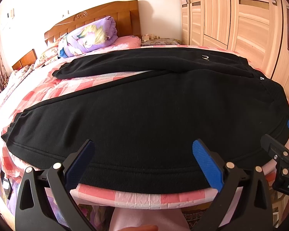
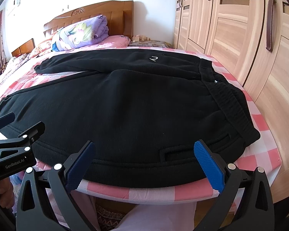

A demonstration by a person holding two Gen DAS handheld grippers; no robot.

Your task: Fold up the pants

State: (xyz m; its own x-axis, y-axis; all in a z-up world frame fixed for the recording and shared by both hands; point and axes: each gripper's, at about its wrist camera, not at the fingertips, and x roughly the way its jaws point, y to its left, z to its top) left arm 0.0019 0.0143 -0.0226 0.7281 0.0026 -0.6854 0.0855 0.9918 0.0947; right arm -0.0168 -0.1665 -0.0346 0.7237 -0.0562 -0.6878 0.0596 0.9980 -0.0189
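Observation:
Black sweatpants lie spread flat on the pink checked bed, waistband to the right, legs splayed toward the left with a gap between them. A small white logo marks the far leg. My left gripper hovers open over the near leg's side seam, nothing between its blue pads. My right gripper is open too, above the near hip and a pocket slit. Each gripper shows at the edge of the other's view: the right gripper, the left gripper.
The bed edge runs just under both grippers. A folded purple quilt sits by the wooden headboard. A tall wooden wardrobe stands close along the right side. A person's pale-clad legs are below the bed edge.

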